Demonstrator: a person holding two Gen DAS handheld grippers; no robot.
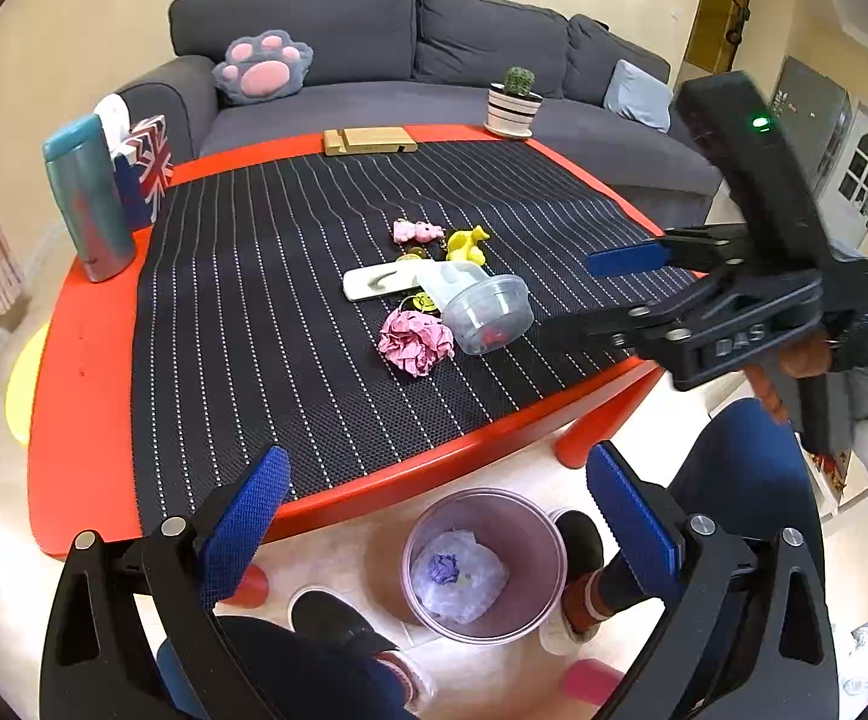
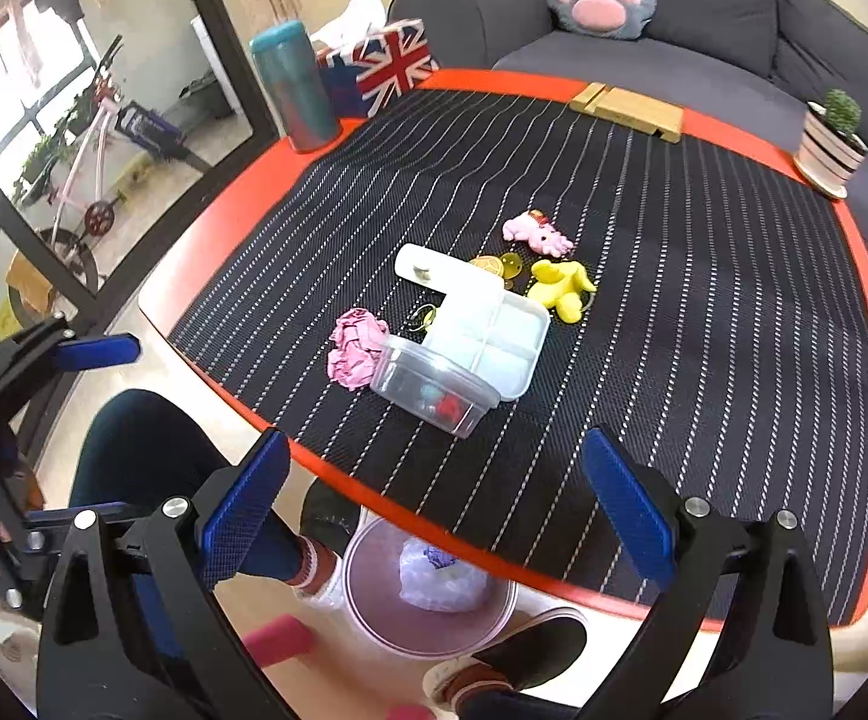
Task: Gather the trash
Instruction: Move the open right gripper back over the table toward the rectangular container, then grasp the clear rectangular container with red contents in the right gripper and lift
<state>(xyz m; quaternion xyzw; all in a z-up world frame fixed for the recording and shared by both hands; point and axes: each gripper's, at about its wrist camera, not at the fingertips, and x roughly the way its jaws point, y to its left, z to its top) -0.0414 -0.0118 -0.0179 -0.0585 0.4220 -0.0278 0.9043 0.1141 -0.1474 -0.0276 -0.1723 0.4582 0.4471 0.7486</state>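
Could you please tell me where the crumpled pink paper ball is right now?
In both wrist views the crumpled pink paper ball lies on the striped black mat, near the table's front edge, right beside the clear plastic container, above the floor bin.

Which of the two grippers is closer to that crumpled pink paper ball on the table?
Probably the right. The right gripper hovers open over the table edge beside the clear container, just right of the pink paper ball. The left gripper hangs open off the table, above the trash bin.

The crumpled paper ball (image 1: 416,341) lies on the table mat (image 1: 254,312) beside the tipped container (image 1: 481,306), bin (image 1: 484,564) on the floor below
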